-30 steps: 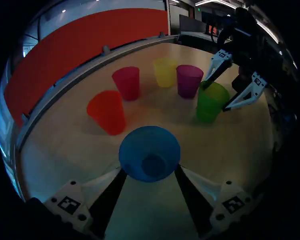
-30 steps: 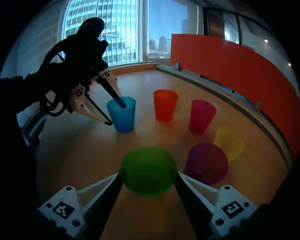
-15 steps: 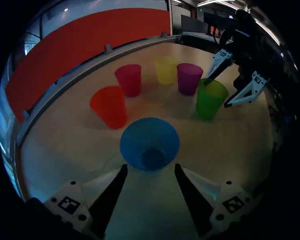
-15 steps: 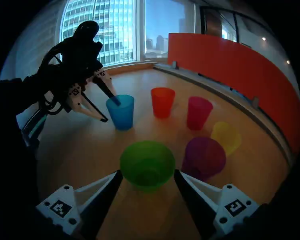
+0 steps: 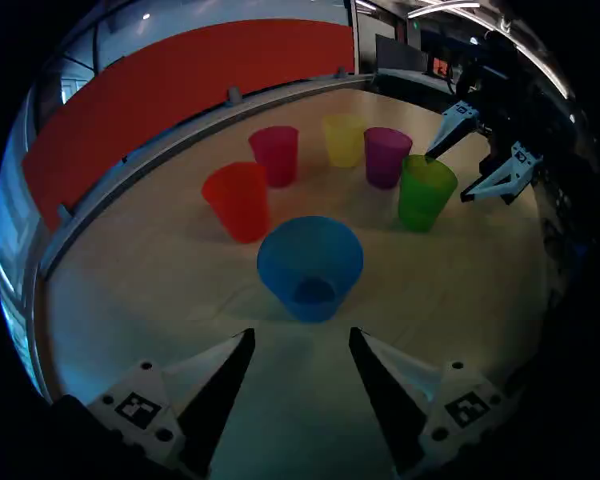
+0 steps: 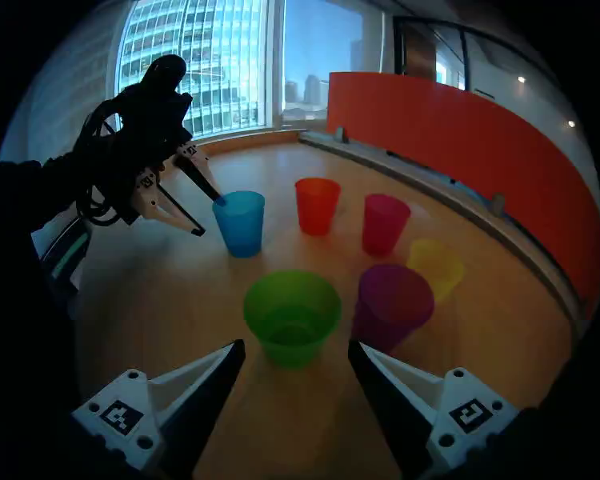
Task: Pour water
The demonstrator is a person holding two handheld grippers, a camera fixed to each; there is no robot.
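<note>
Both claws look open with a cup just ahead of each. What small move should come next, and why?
Probably ease the left gripper forward so its open jaws straddle the blue cup, then close. The cup stands upright just past its tips, ungripped, and pouring needs a held cup.

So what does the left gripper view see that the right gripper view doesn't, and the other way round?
The left gripper view looks into a dim room with ceiling lights and catches the right gripper, open, beside the green cup. The right gripper view faces tall windows with city buildings outside and catches the left gripper, open, beside the blue cup. Both share the wooden table, the orange wall panel and six cups: blue, green, orange cup, pink cup, yellow cup, purple cup.
</note>
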